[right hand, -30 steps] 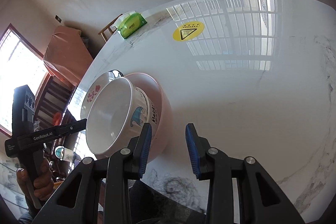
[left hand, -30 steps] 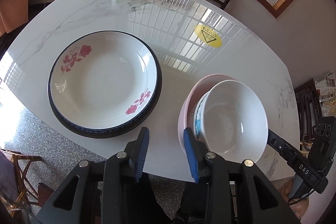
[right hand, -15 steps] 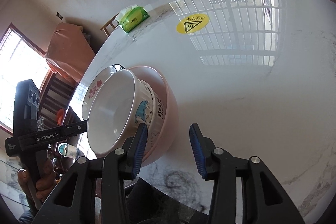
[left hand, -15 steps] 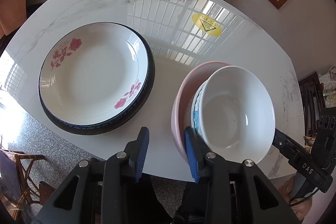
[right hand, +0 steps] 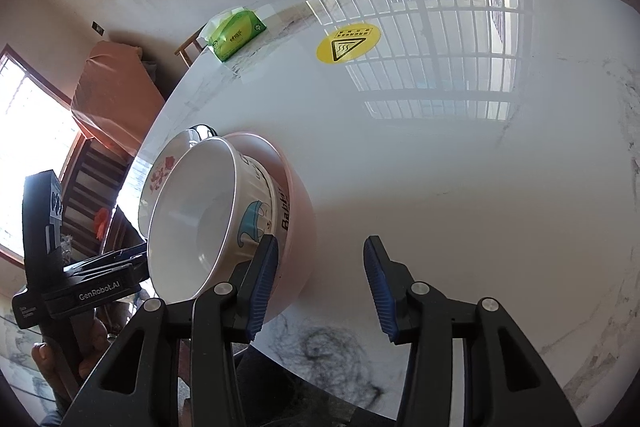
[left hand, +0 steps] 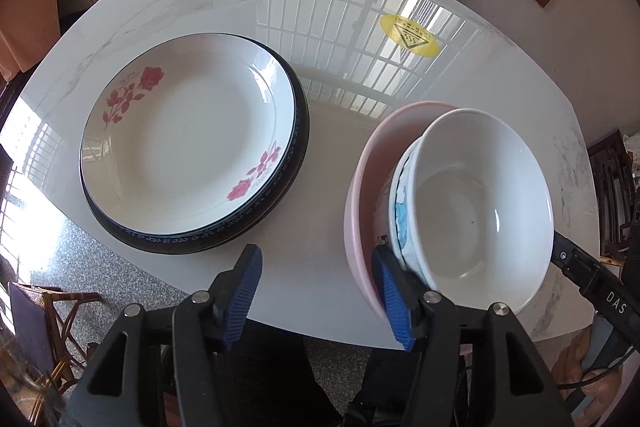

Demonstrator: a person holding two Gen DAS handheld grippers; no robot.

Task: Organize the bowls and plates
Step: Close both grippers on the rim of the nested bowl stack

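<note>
Marble table (right hand: 460, 167): white bowl (right hand: 192, 223) lettered "Babb" (partly hidden); left tongs (left hand: 320, 291), right tongs (right hand: 320, 283) open, widening.

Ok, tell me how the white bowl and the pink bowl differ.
The white bowl is smaller and sits tilted inside the pink bowl, which rests on the table. The white bowl carries a blue cartoon and lettering outside; the pink bowl looks plain. Both are round, glossy and empty of food.
</note>
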